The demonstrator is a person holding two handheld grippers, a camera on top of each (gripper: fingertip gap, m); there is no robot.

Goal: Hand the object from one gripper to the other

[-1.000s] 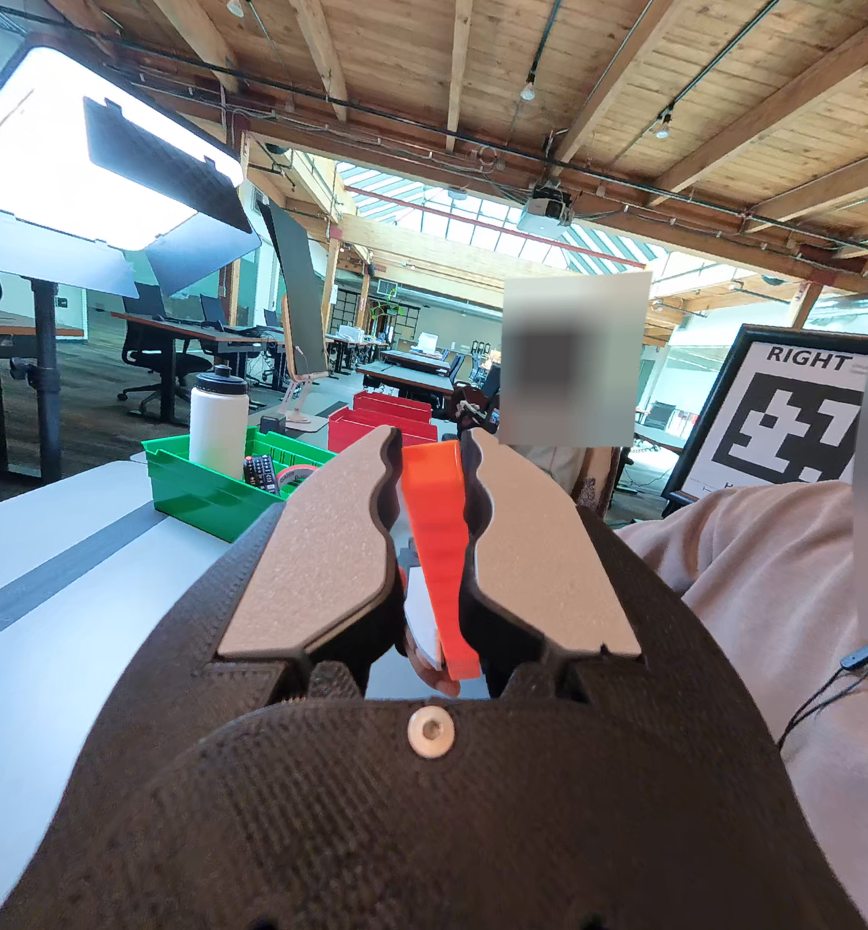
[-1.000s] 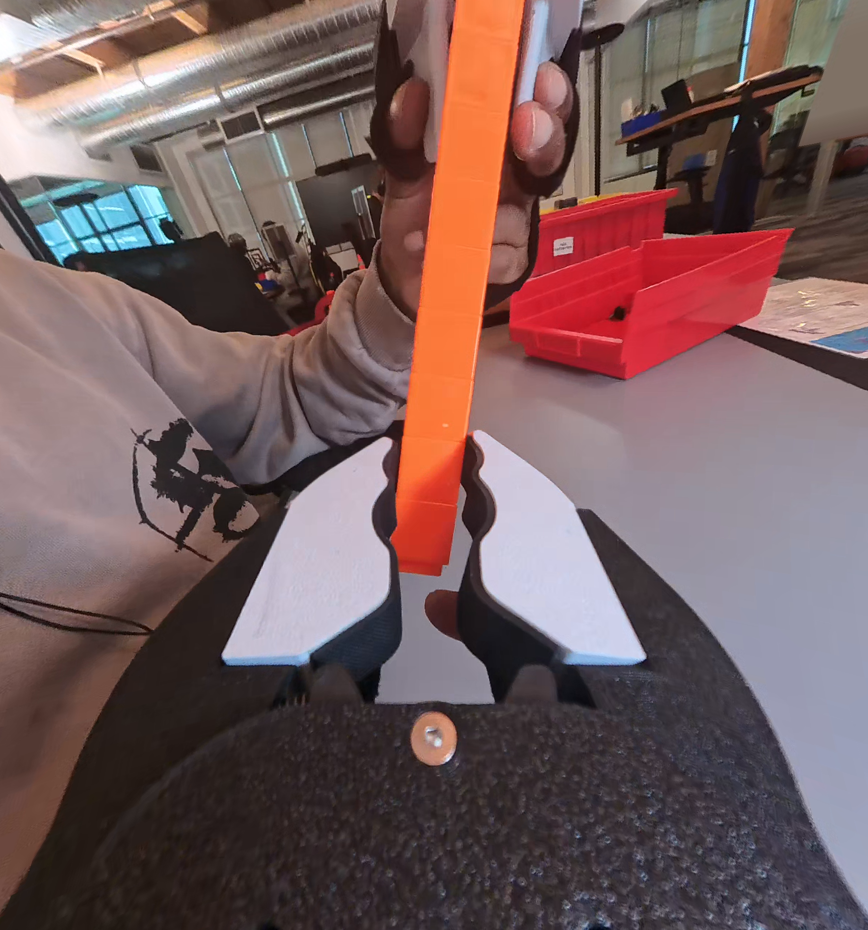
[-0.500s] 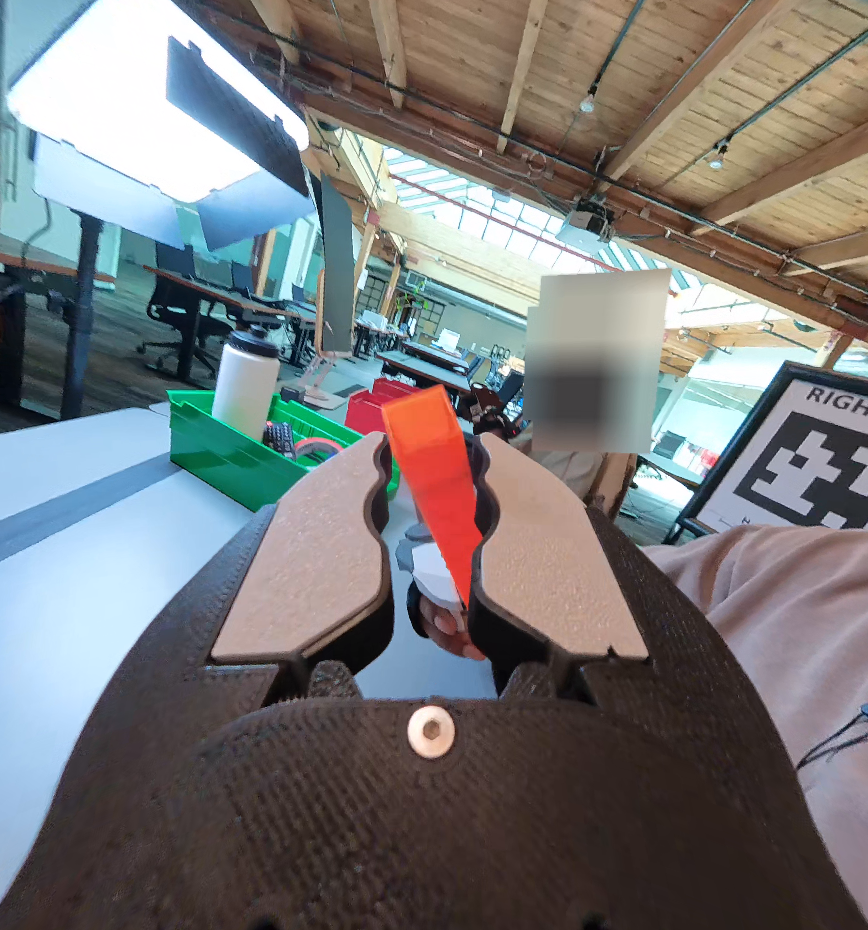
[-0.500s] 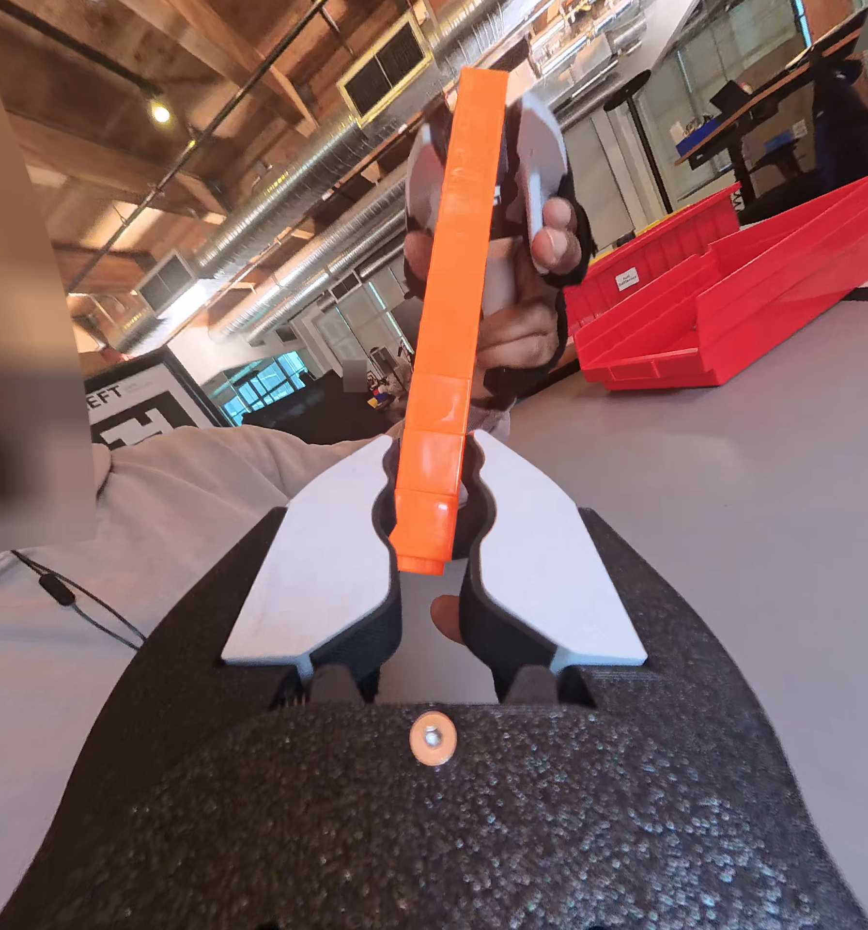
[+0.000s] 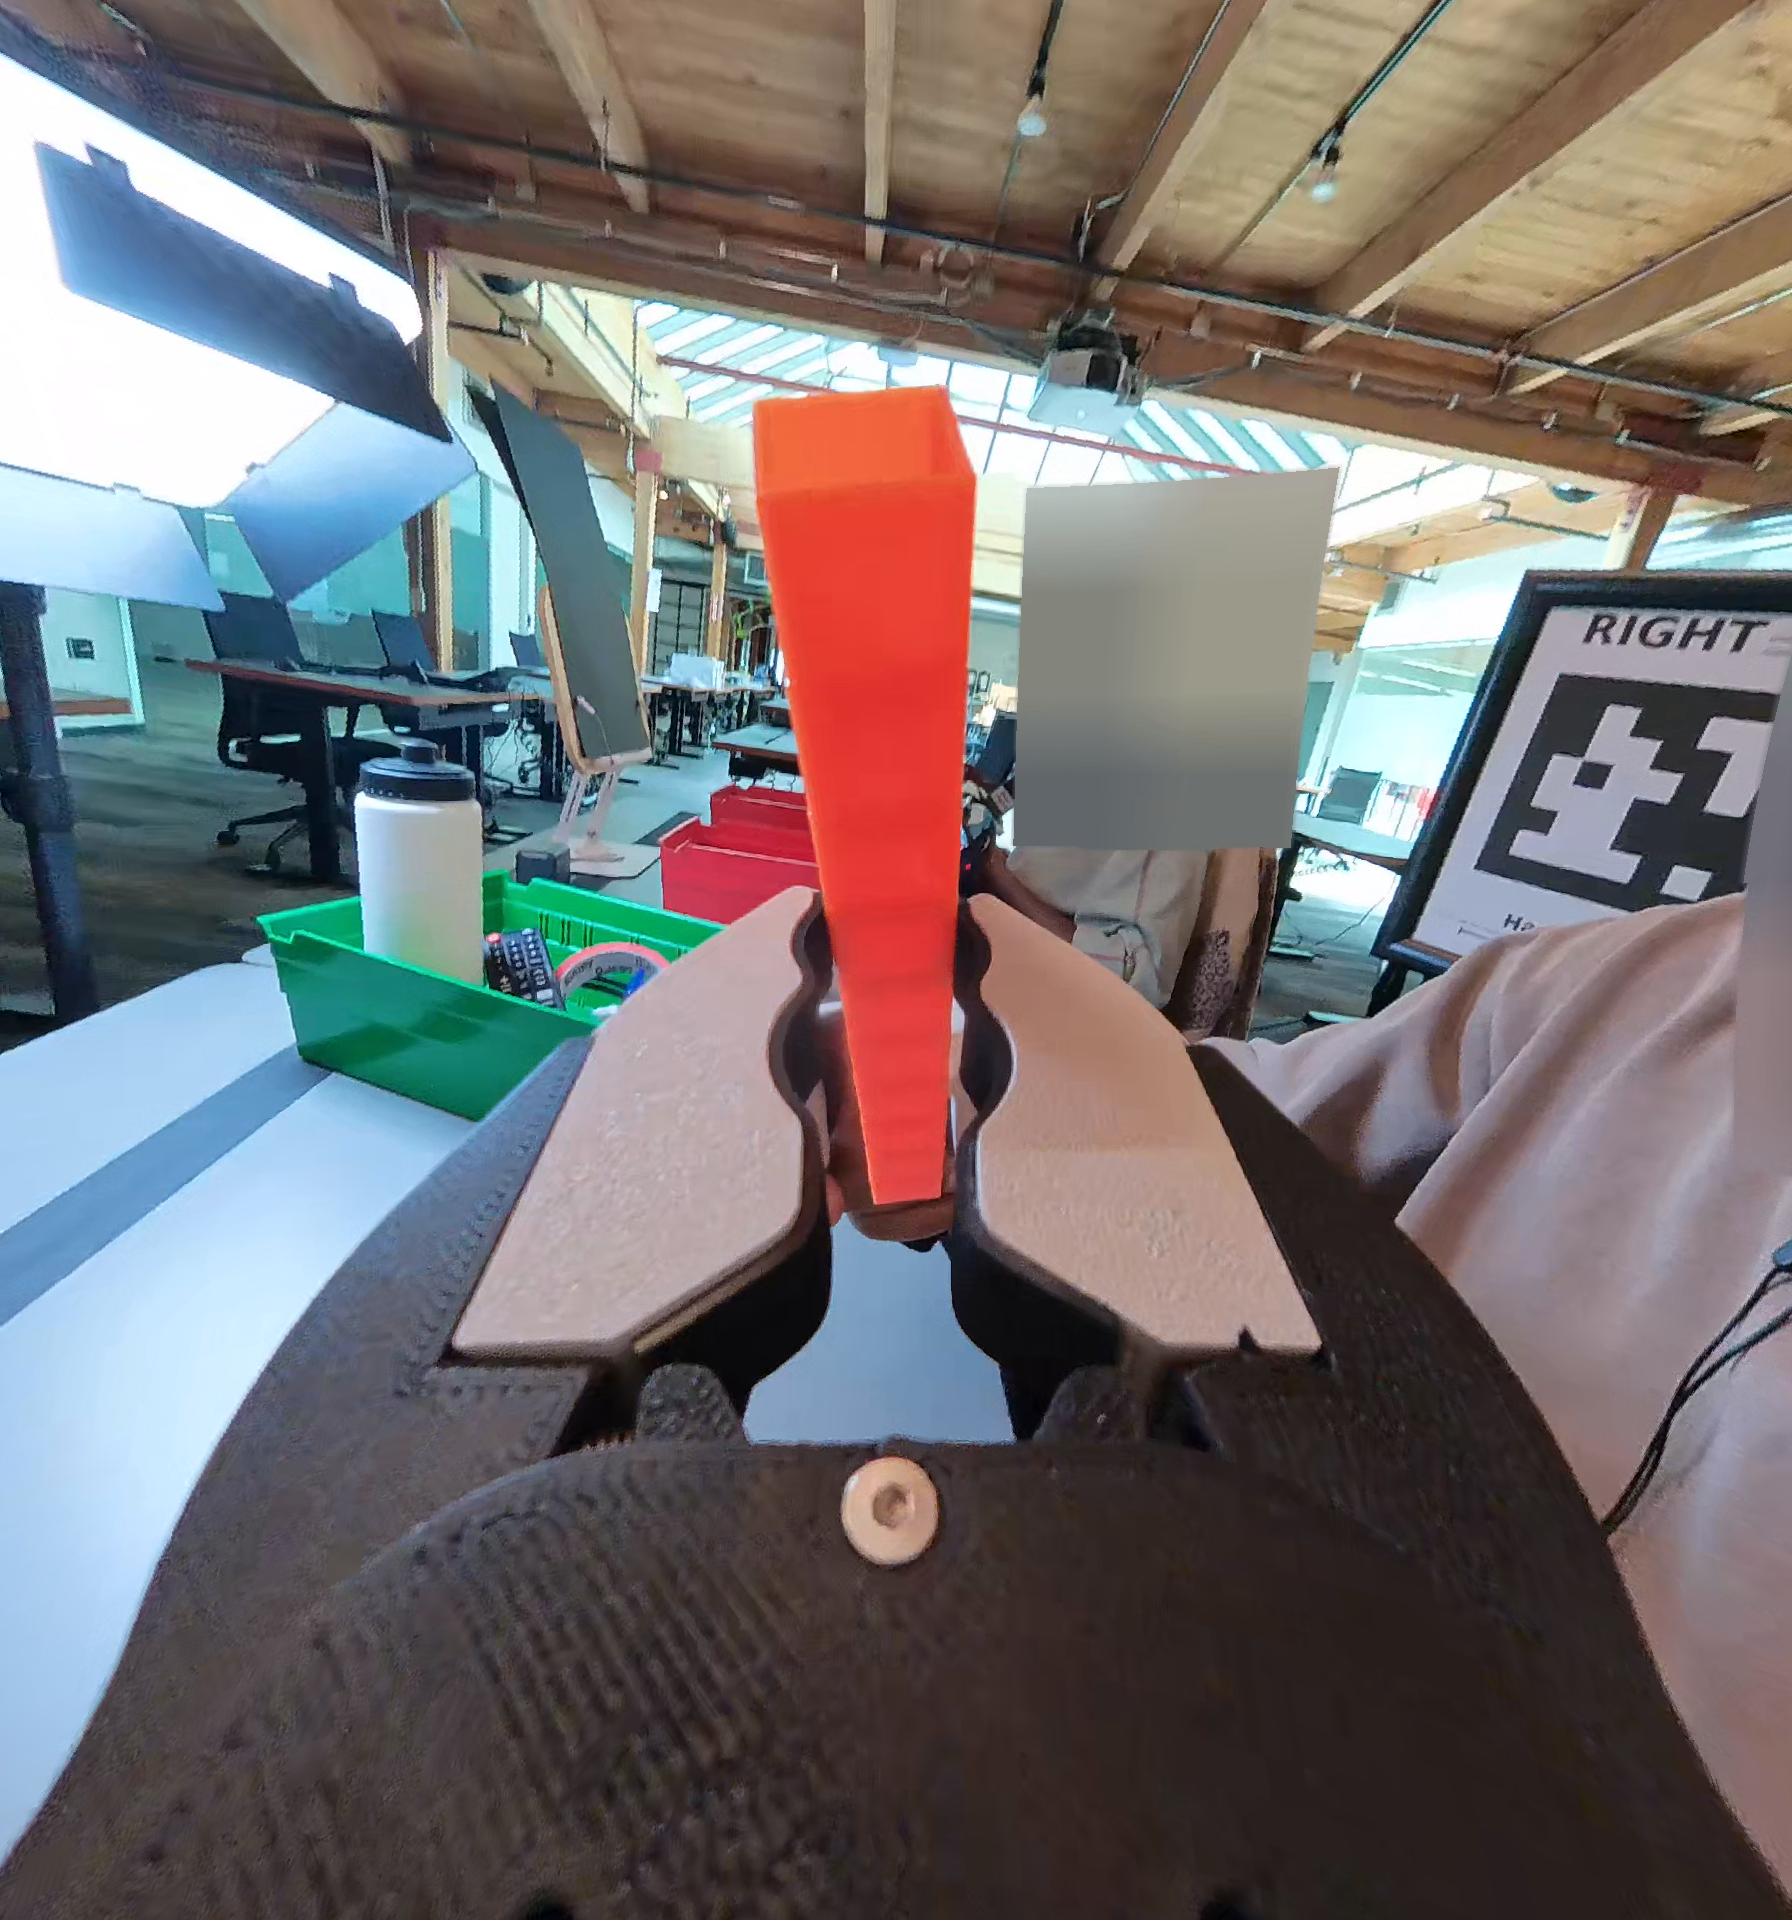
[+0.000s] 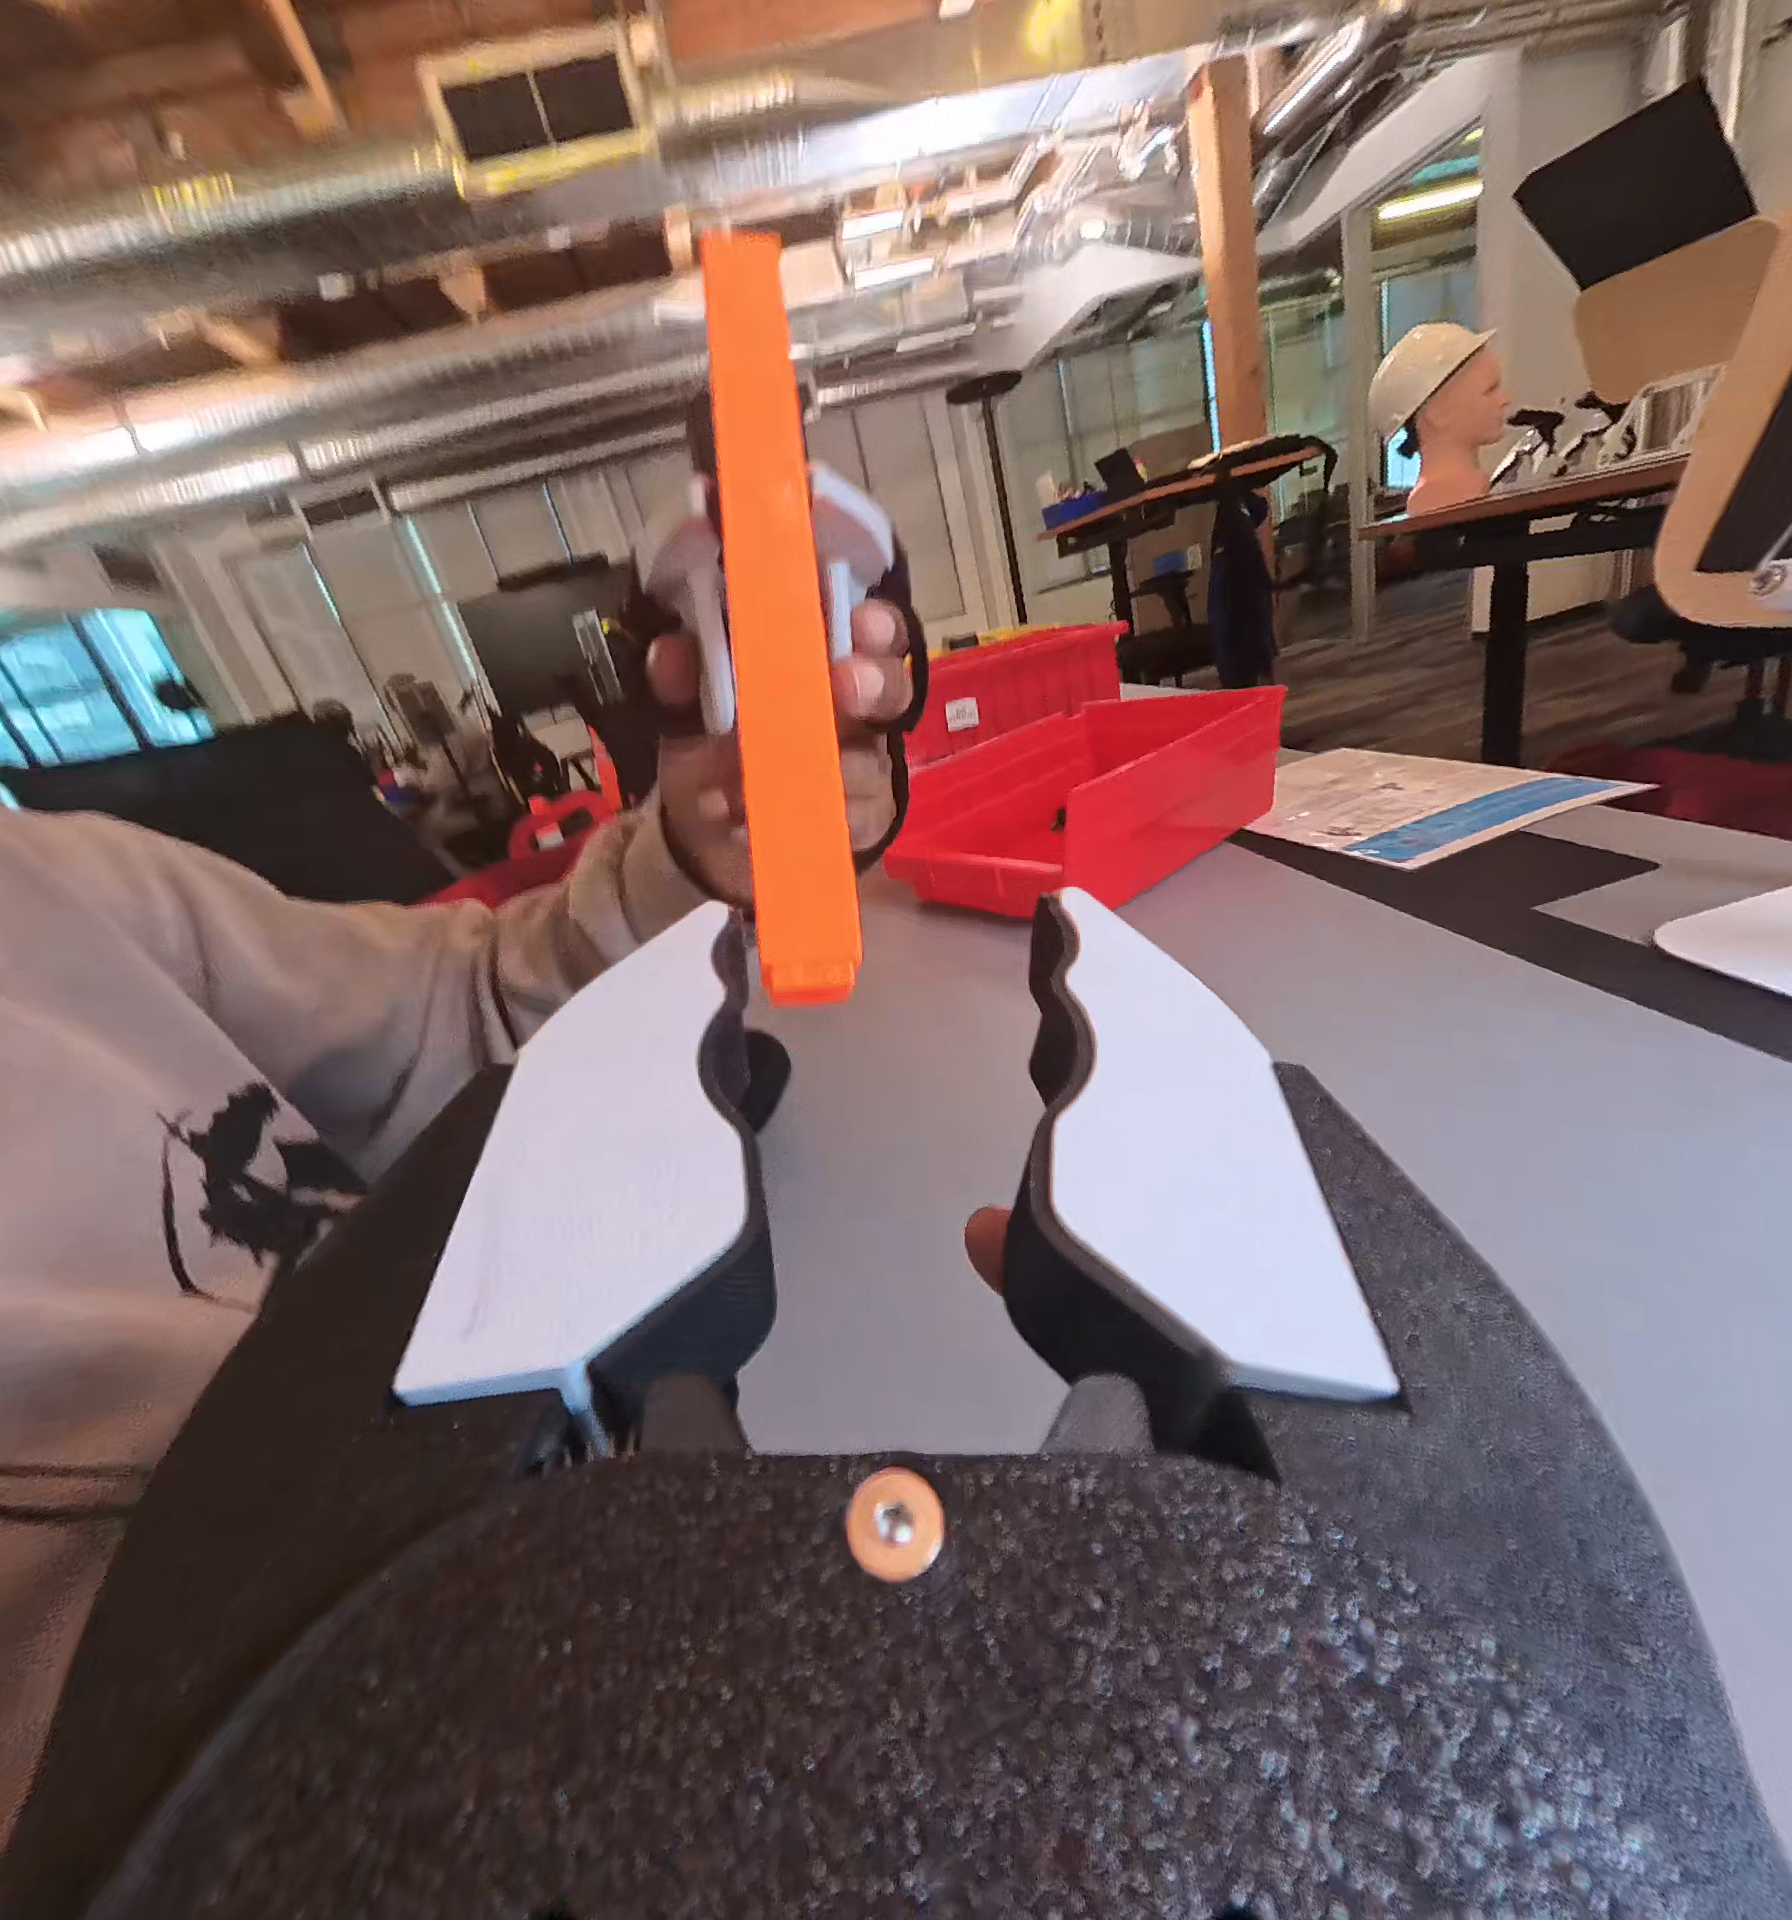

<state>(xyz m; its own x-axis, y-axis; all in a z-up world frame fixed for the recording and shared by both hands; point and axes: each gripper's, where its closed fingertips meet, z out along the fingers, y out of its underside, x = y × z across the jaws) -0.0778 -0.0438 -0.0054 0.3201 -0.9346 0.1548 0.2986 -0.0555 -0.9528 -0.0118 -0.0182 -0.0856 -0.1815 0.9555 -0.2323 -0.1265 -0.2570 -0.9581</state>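
Note:
A long orange bar (image 5: pixel 876 790) stands up between the fingers of my left gripper (image 5: pixel 890 904), which is shut on its lower part. In the right wrist view the same bar (image 6: pixel 778 623) hangs upright in the left gripper (image 6: pixel 772 566), farther off. Its lower end is level with my right gripper's left fingertip and does not touch it. My right gripper (image 6: pixel 887 914) is open and empty above the grey table (image 6: pixel 1494 1143).
A green bin (image 5: pixel 404 1008) with a white bottle (image 5: pixel 419 862) stands on the table to the left. Red bins (image 6: pixel 1079 790) sit beyond the bar. Paper sheets (image 6: pixel 1432 800) lie at the right. A person's beige sleeve (image 6: pixel 248 997) is close on the left. The grippers' ends are close to 11 cm from one another.
My right gripper has opened and let go of the orange bar. The left gripper keeps hold of it and has drawn away, and the bar now stands more upright.

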